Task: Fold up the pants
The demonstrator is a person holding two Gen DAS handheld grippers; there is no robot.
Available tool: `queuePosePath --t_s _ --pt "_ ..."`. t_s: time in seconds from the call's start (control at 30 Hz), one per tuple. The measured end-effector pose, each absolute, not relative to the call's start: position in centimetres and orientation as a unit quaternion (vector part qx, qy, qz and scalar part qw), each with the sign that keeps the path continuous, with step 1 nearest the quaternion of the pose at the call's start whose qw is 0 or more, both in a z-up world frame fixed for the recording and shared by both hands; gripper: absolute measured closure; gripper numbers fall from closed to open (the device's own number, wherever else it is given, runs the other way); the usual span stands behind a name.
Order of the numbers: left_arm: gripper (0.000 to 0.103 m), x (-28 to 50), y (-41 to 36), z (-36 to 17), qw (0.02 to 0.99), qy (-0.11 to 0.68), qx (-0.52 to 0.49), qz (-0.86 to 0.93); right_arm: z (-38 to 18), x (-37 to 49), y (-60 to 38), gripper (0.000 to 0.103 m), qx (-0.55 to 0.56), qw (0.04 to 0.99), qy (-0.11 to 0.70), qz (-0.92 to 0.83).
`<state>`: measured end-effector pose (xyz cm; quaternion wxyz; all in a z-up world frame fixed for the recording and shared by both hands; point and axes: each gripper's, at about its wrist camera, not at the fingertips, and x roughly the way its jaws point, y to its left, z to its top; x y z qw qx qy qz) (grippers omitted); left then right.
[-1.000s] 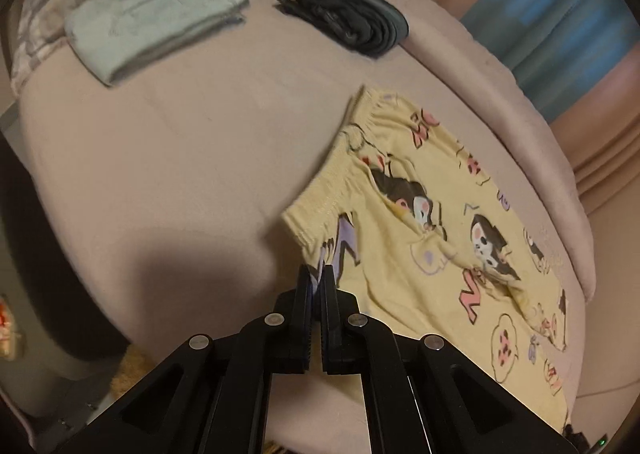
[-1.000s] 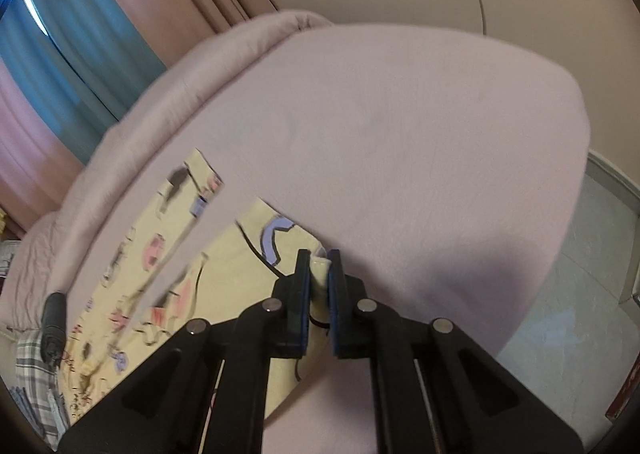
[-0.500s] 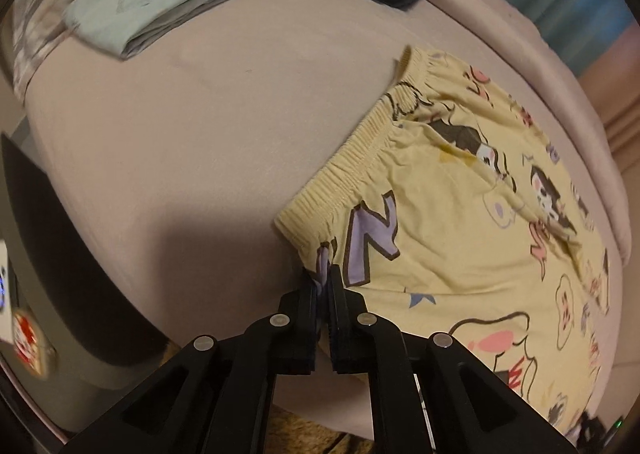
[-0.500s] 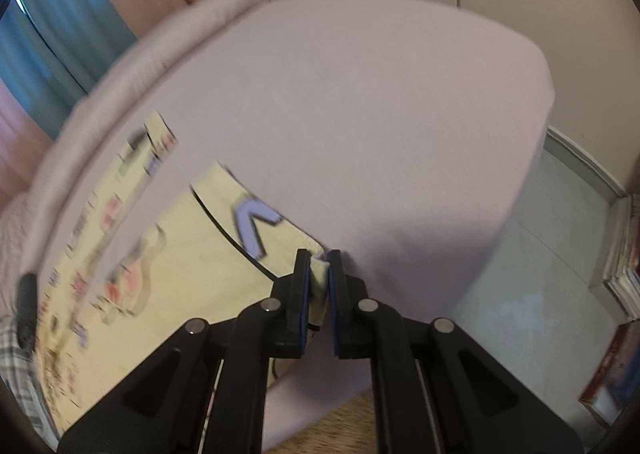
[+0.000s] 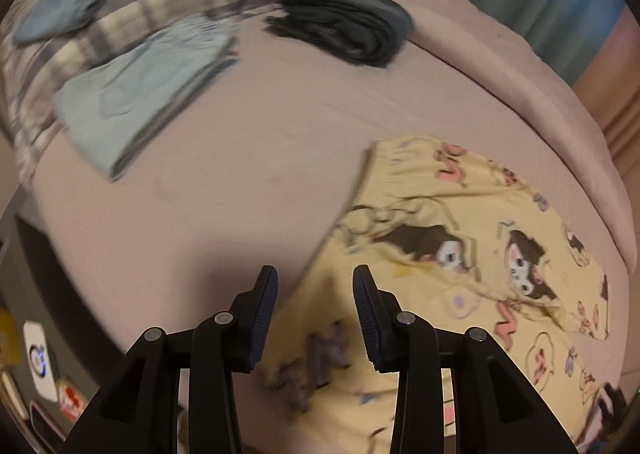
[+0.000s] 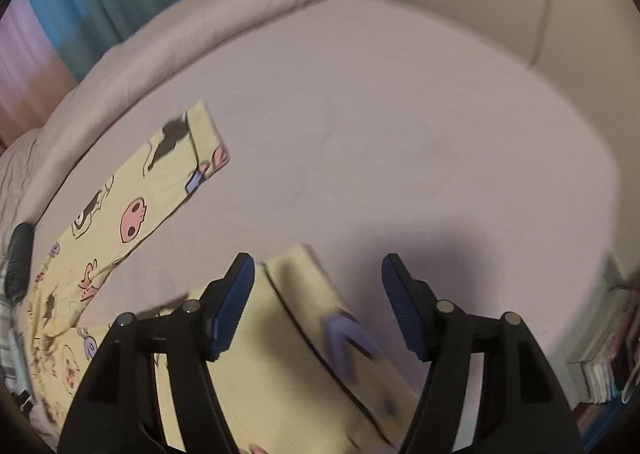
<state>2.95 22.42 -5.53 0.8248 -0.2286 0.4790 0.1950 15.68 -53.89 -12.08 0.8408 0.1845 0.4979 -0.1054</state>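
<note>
Left wrist: left gripper [image 5: 315,290] jaws opening, apart, nothing clamped; yellow pants [image 5: 460,278] lie flat on the bed [image 5: 240,158] under and right of the tips, waistband just ahead. Right wrist: right gripper [image 6: 318,286] jaws opening too, wider, a leg cuff below and betw. them, unpinched; other leg further ahead-left. Looks spread out only, no fold yet; thin printed cotton, limp.
</note>
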Motion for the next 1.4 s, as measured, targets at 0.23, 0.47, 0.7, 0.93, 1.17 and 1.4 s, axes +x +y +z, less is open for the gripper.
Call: queuePosePath --t_s 0.23,0.47,0.7,0.93,1.17,1.4 --pt "0.065 6.6 20.4 -5.8 0.831 0.496 -0.194 0.158 -11.7 17.2 -52.0 0.095 0.144 0.858 0.478 -0.12" --pt "0.054 11.4 22.5 -6.8 0.829 0.494 -0.219 0.146 -14.4 18.5 -52.0 0.094 0.127 0.845 0.504 -0.127" --pt "0.053 16.9 25.8 -9.0 0.806 0.525 -0.199 0.188 -8.5 21.0 -49.3 0.027 0.061 0.85 0.508 -0.126" --pt "0.05 19.4 26.7 -11.7 0.796 0.531 -0.236 0.17 -4.6 33.0 -45.4 0.017 0.064 0.867 0.493 -0.042" --pt "0.082 18.8 24.7 -12.2 0.827 0.503 -0.205 0.148 -11.1 43.4 -43.6 0.022 0.024 0.842 0.539 -0.029" --pt "0.084 18.5 25.0 -10.7 0.824 0.487 -0.271 0.106 -13.4 44.6 -44.7 0.096 0.088 0.834 0.544 -0.034"
